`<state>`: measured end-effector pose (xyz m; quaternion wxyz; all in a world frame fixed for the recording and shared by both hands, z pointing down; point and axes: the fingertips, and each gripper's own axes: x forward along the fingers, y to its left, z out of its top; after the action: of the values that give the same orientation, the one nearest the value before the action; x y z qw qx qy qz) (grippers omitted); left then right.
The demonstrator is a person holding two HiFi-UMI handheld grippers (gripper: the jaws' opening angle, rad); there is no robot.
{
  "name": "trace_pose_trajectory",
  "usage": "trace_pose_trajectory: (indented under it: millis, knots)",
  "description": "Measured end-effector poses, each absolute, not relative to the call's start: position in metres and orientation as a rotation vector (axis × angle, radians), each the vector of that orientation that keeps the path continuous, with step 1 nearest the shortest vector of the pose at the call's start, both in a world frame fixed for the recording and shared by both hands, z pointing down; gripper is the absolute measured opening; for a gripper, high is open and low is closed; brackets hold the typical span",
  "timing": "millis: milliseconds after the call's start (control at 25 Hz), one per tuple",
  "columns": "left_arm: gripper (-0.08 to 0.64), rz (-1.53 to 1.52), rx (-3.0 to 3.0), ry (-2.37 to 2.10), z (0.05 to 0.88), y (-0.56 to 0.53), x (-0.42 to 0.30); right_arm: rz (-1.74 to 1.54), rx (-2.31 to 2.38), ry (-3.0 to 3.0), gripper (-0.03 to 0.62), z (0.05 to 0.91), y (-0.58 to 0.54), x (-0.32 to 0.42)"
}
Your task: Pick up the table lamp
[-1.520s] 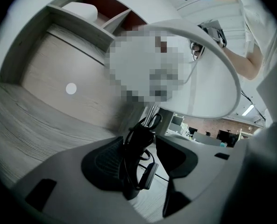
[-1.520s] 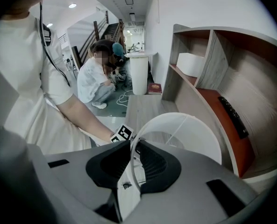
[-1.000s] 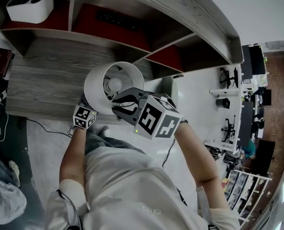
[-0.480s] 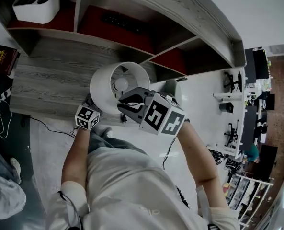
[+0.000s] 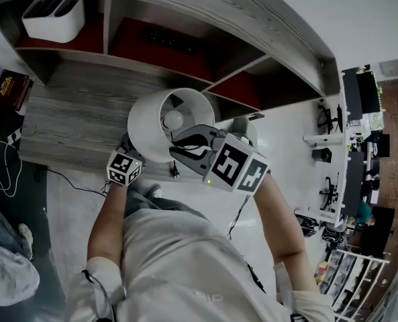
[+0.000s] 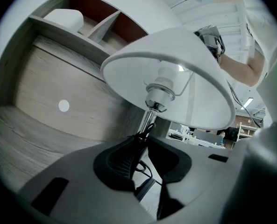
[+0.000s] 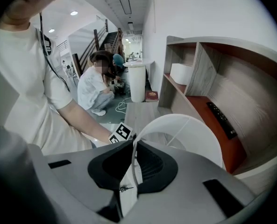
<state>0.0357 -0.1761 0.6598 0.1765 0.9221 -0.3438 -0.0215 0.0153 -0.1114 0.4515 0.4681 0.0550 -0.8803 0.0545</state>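
Note:
The table lamp has a white shade (image 5: 160,116) with a bulb (image 5: 174,119) inside and a thin metal stem (image 6: 148,120). It is seen from above, over the wooden desk (image 5: 64,116). My left gripper (image 6: 145,136) reaches in level under the shade, and its jaws are closing on the stem, beside a black cable. In the head view only its marker cube (image 5: 123,168) shows. My right gripper (image 5: 176,143) comes down from above and is shut on the near rim of the shade (image 7: 175,129), which stands thin between the pads (image 7: 150,164).
Behind the desk is a shelf unit with a white bin (image 5: 51,15) and a dark flat device (image 5: 166,39) on red shelves. A dark box (image 5: 11,89) lies at the desk's left end. Cables (image 5: 1,170) trail on the floor. A person (image 7: 94,85) crouches near a white bin (image 7: 137,80).
The lamp and both grippers have risen a little and shifted right in the head view. The right jaws have closed onto the shade's rim.

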Motion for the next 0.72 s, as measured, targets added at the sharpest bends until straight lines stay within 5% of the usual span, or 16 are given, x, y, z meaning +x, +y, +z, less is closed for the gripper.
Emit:
trace_pose_trajectory:
  millis: [720]
  knots:
    - [0.101,0.032,2.713,-1.129,0.567,-0.184,-0.010,0.012,0.117,-2.376,0.055,0.367,-0.106,0.017]
